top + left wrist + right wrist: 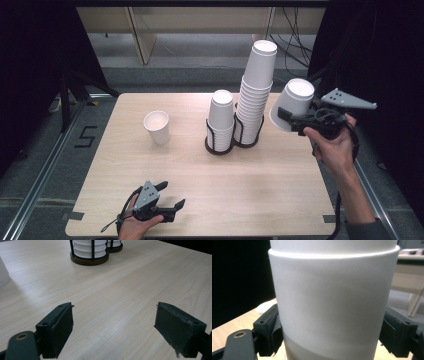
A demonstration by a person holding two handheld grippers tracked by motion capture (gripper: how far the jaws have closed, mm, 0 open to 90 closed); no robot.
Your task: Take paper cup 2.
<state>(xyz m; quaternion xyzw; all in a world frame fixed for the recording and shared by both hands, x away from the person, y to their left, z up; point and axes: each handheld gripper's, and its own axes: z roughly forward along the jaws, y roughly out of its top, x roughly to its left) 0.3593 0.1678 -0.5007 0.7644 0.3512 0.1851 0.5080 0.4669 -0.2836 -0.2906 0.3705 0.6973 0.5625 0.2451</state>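
Right gripper (295,119) clamps inverted white cup (292,104) beside tall stack (256,95); left gripper (167,196) released, low over table (260,185).

From my seat I look down on a light wood-grain table (210,175) standing on grey floor (30,165). A metal rail (47,155) runs along the floor on the left, with a black "5" mark (86,136) beside it. Beyond the far edge stands pale wooden furniture (145,35); black cables (295,40) hang near it. Dark drapes (35,60) close both sides.
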